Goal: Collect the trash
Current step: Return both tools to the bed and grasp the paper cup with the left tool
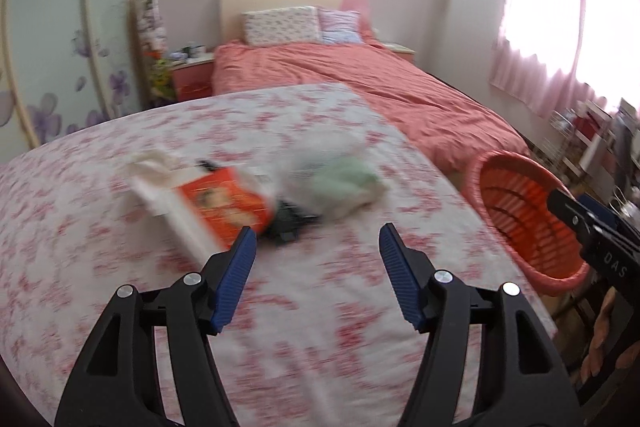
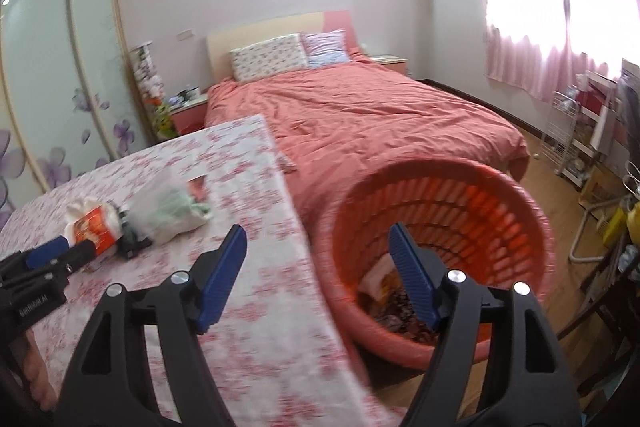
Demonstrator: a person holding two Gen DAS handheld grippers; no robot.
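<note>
Hovering over the floral-cloth table [image 1: 320, 327], the left gripper [image 1: 318, 233] has its jaws spread wide and empty, pointed at the trash pile. The right gripper [image 2: 318, 233] is likewise released and empty, above the table edge and the rim of the red basket [image 2: 536, 223].

Trash location: mid-table, clustered. Orange carton [image 1: 224, 207] with a white tissue-like wad [image 1: 150, 163] at its far end; a dark small item [image 1: 286, 223], identity unclear through blur; a translucent plastic bag [image 1: 336, 183] with pale green contents.

Handling, judged: all look light. The carton is semi-stiff, probably crushable; best pinched across its narrow faces near the middle. The bag is soft and slippery; pinch a bunched fold of film instead of the bulge, or it may slide out. The tissue is limp and may drop off if the carton is lifted alone.

Room: the basket stands just beside the table's right edge, mouth open, some waste already at the bottom. Cloth between pile and edge is bare. The carton sits nearest the left fingertip, so approach has little slack there.
</note>
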